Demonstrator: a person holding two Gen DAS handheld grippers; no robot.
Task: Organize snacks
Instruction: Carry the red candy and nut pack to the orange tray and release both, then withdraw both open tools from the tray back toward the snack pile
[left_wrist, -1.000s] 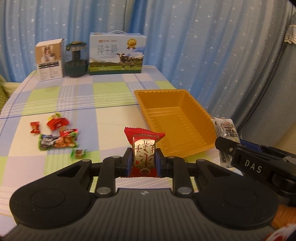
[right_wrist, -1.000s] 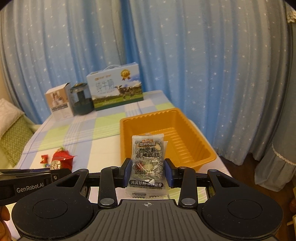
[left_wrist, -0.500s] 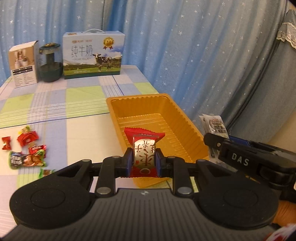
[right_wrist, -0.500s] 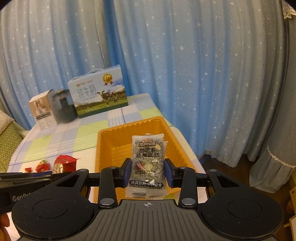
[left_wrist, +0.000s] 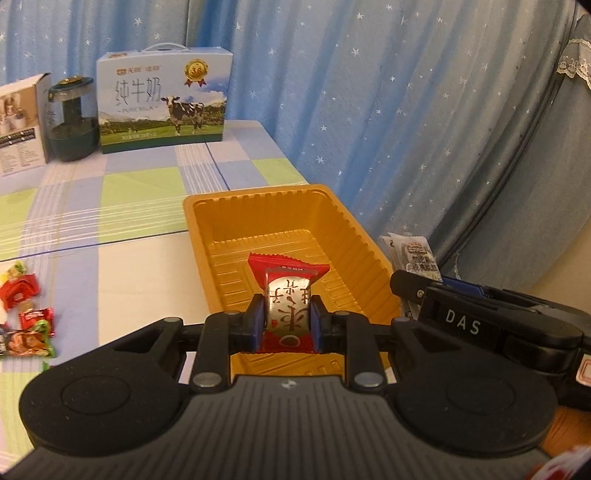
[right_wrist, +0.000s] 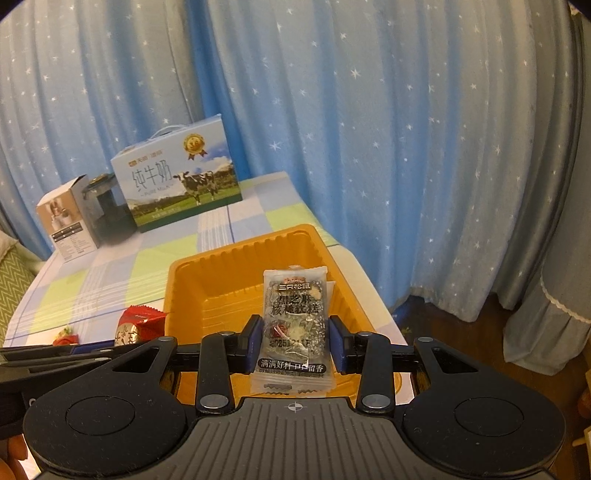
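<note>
An orange plastic tray (left_wrist: 207, 214) stands on the checked table near its right edge; it also shows in the right wrist view (right_wrist: 184, 273). My left gripper (left_wrist: 287, 320) is shut on a red and silver candy (left_wrist: 288, 295) and holds it above the tray's near end. My right gripper (right_wrist: 294, 338) is shut on a clear packet of dark snack (right_wrist: 295, 314) above the tray's near right part. In the left wrist view the right gripper (left_wrist: 406, 284) shows at the right with its packet (left_wrist: 413, 254). The red candy (right_wrist: 138, 325) shows at the left of the right wrist view.
Several loose wrapped candies (left_wrist: 22, 314) lie on the table left of the tray. A milk carton box (left_wrist: 162, 103), a dark jar (left_wrist: 72, 118) and a white box (left_wrist: 18, 125) stand at the table's far end. Blue star curtains hang behind and to the right.
Both grippers have moved to the right with their snacks, from beside the tray to above its near end. The loose candies have slid toward the left edge of the view.
</note>
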